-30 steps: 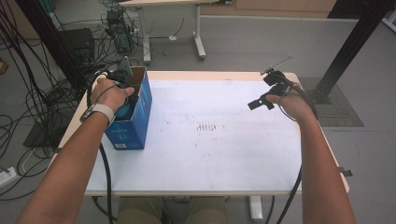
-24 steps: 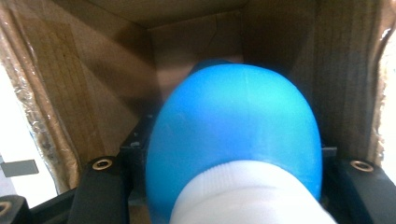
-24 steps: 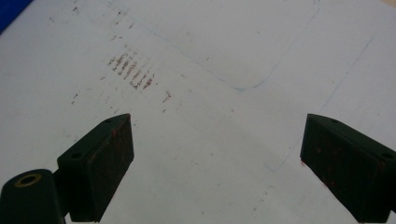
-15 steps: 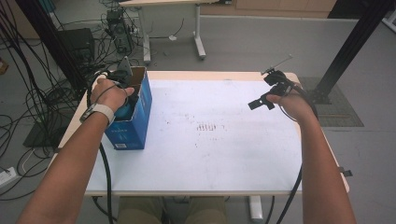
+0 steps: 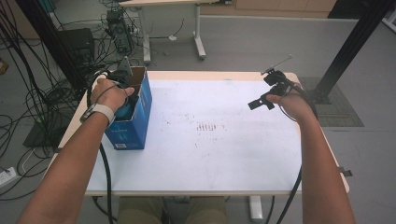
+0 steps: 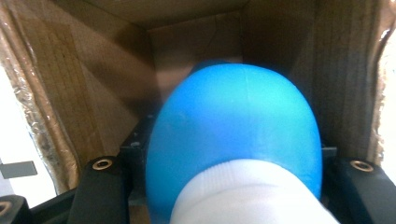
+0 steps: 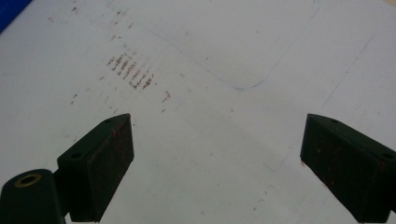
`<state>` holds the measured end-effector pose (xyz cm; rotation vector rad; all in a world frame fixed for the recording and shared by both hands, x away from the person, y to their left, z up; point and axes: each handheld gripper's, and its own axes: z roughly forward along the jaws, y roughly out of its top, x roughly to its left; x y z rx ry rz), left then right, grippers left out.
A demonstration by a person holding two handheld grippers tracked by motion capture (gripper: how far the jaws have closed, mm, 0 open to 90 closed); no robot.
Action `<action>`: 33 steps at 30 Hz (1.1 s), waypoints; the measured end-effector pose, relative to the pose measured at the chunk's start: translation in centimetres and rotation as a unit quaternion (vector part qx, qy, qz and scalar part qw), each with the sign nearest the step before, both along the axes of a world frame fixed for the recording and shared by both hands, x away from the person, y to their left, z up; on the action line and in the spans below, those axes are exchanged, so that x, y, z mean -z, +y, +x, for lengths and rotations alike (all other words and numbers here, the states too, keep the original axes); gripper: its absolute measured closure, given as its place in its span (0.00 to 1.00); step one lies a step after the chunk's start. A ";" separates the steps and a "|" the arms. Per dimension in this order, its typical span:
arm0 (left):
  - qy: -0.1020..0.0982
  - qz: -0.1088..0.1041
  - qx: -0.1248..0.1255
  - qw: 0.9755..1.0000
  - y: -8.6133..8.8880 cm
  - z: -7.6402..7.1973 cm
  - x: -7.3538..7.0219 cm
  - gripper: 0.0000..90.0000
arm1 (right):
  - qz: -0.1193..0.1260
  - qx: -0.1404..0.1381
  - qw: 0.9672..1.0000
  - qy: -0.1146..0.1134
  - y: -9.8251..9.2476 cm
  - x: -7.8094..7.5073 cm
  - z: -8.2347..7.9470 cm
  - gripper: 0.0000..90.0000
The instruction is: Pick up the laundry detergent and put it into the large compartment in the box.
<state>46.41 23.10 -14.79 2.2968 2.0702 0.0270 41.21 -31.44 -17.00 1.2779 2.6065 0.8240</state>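
Note:
A blue cardboard box with its top open stands at the table's left side. My left gripper reaches down into it, shut on a smooth, rounded blue thing with a white ribbed part nearest the camera. The box's brown inner walls surround it. The black jaws press on the blue thing from both sides. My right gripper hovers over the table's far right, open, with nothing between its fingers. Below it lies the bare white tabletop.
The white table bears a patch of brown marks near its middle. Many cables lie on the floor to the left. A black post stands at the right, and another table's leg is behind.

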 end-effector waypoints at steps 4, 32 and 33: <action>0.001 0.000 0.001 1.000 0.0 0.0 0.0 0.43 | 0.000 0.001 1.000 -0.001 0.0 0.0 -0.1 0.10; -0.001 0.000 0.003 1.000 0.0 -0.2 0.0 0.42 | 0.001 0.000 1.000 -0.003 -0.1 -0.1 -0.2 0.10; -0.001 0.000 0.002 1.000 0.0 -0.2 0.0 0.42 | 0.001 0.000 1.000 -0.003 -0.1 -0.1 -0.2 0.10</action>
